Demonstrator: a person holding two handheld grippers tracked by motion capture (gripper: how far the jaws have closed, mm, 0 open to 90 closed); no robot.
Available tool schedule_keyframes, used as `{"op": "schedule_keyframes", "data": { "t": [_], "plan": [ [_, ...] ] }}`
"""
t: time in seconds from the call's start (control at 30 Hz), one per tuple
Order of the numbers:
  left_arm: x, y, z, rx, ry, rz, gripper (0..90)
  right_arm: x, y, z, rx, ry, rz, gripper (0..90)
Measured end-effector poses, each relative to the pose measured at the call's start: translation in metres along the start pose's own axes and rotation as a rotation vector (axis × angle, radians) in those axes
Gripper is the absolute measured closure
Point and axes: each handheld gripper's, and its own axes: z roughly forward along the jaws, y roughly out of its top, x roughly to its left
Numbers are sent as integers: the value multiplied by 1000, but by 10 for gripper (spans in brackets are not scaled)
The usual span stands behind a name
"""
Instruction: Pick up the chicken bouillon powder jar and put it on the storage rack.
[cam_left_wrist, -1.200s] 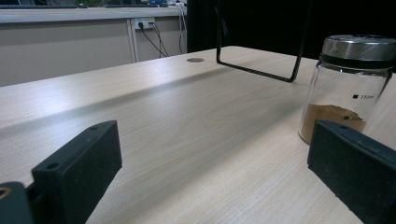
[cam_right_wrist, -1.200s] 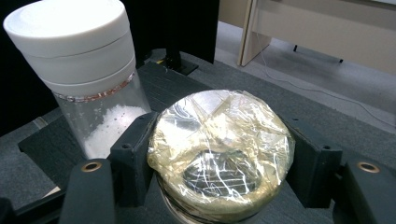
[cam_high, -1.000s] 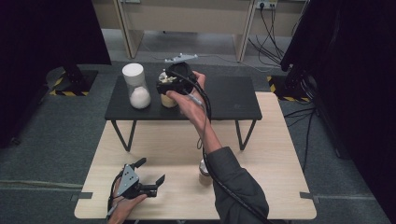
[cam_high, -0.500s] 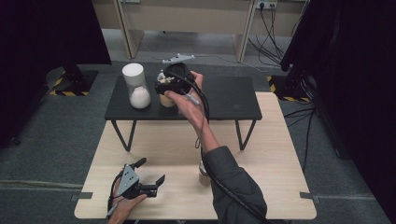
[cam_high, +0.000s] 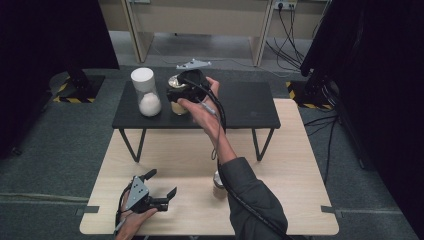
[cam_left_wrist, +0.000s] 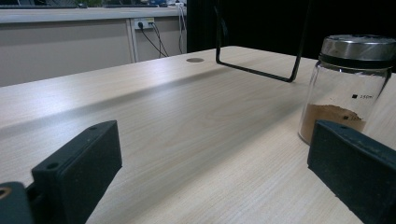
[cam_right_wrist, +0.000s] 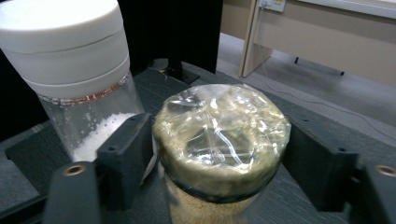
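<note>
Two jaws of the right gripper have just been opening and stand slightly apart, loose around the film-topped jar on the black stand's left half. It's best to widen them further, then withdraw straight, clear of the white-lidded jar.

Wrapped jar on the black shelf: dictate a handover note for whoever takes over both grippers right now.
Right gripper: fingers have just been opening, with the wrapped jar of grains between them, apparently released.
Left gripper: open, holding nothing, low over the wooden table.
Things: the wrapped jar stands on the black shelf beside the white-lidded jar. The metal-lidded jar of brown powder stands on the wooden table.
Done: the wrapped jar appears placed on the shelf.
Left: back the right gripper away; the powder jar probably goes up next.
</note>
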Motion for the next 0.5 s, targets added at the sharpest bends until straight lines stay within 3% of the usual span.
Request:
{"op": "schedule_keyframes", "data": {
  "t": [0.1, 0.5],
  "plan": [
    [0, 0, 0, 0, 0, 0, 20, -1, -2, -3, -26, 15, 25, 170],
    [0, 0, 0, 0, 1, -1, 20, -4, -8, -18, -82, 48, 53, 46]
  ]
}}
